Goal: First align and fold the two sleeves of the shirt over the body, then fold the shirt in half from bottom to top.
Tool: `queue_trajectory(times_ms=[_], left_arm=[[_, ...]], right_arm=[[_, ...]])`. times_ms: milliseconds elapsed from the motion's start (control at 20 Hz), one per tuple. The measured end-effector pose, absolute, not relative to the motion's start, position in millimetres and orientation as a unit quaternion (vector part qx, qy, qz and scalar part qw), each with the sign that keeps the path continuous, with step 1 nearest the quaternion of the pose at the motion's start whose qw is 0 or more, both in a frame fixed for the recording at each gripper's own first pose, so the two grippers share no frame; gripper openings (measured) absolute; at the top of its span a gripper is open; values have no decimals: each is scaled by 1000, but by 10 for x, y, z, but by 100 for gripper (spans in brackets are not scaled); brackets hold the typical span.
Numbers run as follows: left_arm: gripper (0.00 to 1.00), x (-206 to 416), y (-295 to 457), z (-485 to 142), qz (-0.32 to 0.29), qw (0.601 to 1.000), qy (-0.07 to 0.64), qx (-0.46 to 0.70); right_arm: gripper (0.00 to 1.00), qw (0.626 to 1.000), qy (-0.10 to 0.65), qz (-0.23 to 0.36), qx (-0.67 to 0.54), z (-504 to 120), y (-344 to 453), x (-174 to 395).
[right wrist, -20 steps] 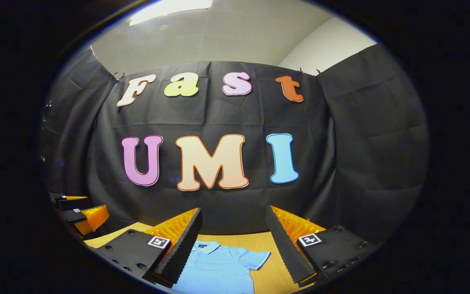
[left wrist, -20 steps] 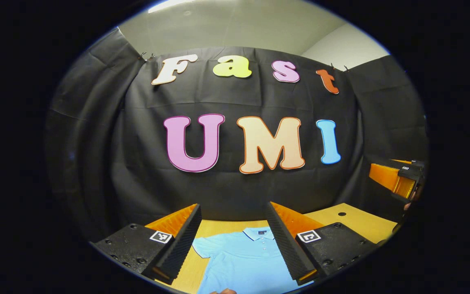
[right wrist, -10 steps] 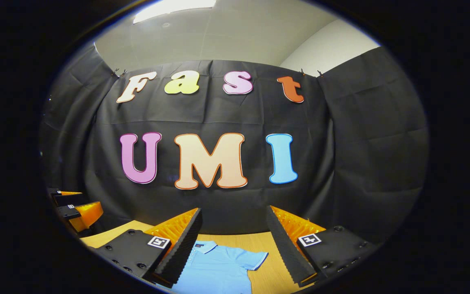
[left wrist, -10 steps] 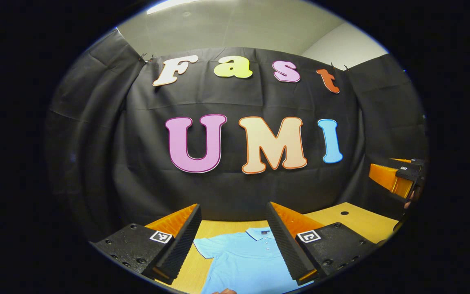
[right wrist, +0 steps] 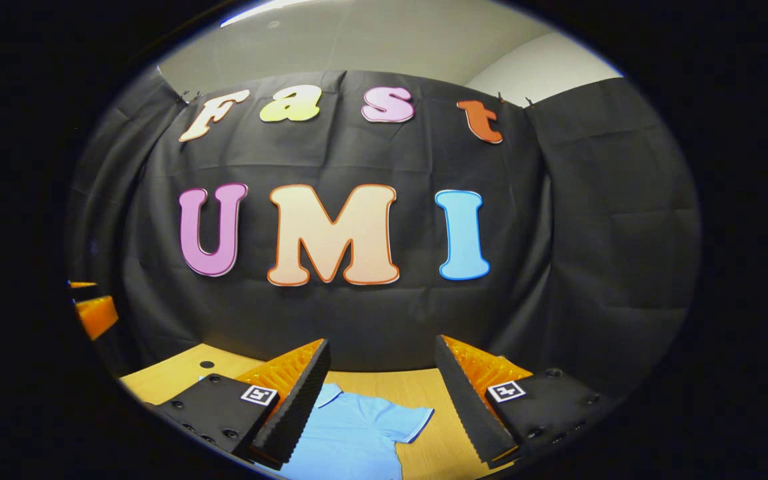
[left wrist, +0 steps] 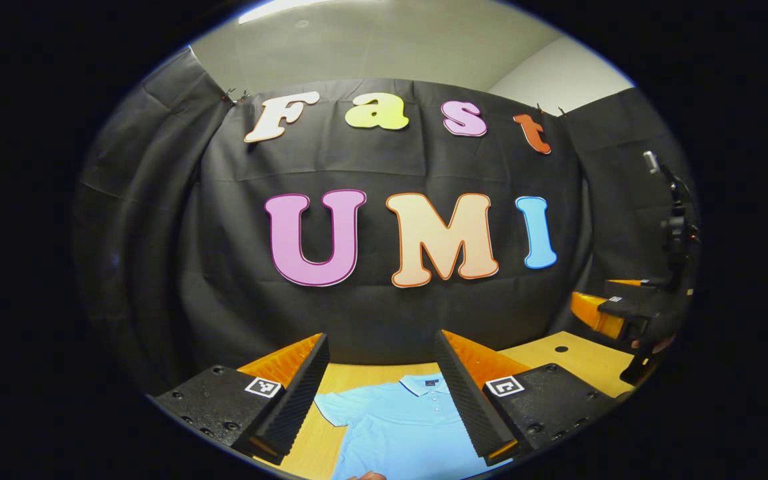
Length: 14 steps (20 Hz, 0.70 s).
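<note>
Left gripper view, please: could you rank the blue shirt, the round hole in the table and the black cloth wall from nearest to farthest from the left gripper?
1. Blue shirt, on the table between the left gripper fingers.
2. Round hole, farther off to the right.
3. Black cloth wall, behind the table.

There is one light blue polo shirt [left wrist: 397, 427], lying flat on one wooden table [left wrist: 577, 363]. The shirt has two short sleeves; the left gripper view shows one sleeve [left wrist: 332, 407] and the right gripper view shows another sleeve [right wrist: 405, 419]. There are two grippers: the left gripper [left wrist: 381, 390] and the right gripper [right wrist: 382, 393], each with two fingers held apart.
</note>
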<state>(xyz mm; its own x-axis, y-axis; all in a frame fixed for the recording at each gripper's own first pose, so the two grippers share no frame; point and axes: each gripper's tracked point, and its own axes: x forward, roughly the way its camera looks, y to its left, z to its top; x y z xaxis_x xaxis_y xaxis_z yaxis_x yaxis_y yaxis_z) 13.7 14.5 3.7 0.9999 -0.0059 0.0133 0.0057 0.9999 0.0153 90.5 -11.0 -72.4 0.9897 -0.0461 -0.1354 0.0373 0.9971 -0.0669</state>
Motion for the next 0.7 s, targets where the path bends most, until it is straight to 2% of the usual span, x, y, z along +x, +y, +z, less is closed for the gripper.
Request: queue_trajectory(times_ms=[350,700], left_arm=[[95,369,184,-13,-5,1000,0,11],[94,554,402,-129,10,1000,12,22]], right_arm=[[98,986,156,-28,-43,-1702,-313,1493],[99,967,237,-66,-64,-2808,-628,1983]])
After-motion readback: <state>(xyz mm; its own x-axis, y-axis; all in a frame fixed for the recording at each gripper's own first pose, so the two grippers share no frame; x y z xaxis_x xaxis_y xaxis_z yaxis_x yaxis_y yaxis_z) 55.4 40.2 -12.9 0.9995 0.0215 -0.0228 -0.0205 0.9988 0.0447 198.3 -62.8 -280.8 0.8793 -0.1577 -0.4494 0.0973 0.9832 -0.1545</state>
